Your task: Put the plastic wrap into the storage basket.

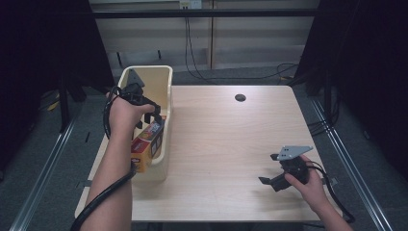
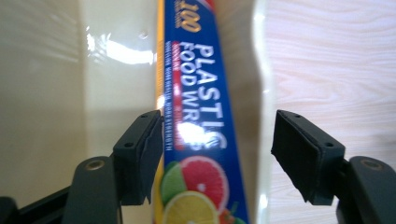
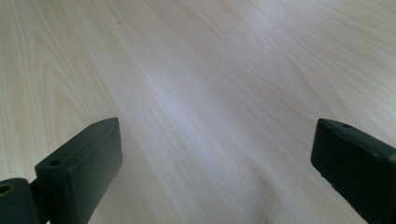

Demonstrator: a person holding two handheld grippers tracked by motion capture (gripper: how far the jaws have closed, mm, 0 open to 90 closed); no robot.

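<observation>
At the left of the high view, I am holding my left gripper (image 1: 153,111) over the cream plastic bin (image 1: 166,82) at the table's (image 1: 226,139) left edge, its jaws standing apart. In the left gripper view they are straddling the box of plastic food wrap (image 2: 198,121) — the left pad is touching or almost touching the box's edge, while the right jaw is hanging clear, out past the bin's rim. The box is lying lengthwise in the bin against its right wall, its blue printed face running from the top of that frame down to the fruit picture at the bottom.

At the lower right of the high view, I am resting my right gripper (image 1: 269,182) low over bare wood, jaws wide apart and holding nothing.

I judge the box to be light and fairly stiff — thin cardboard around a roll, glossy and so a little slippery, likely to dent under a hard squeeze. Taking it across its narrow width near the middle looks the best hold.
</observation>
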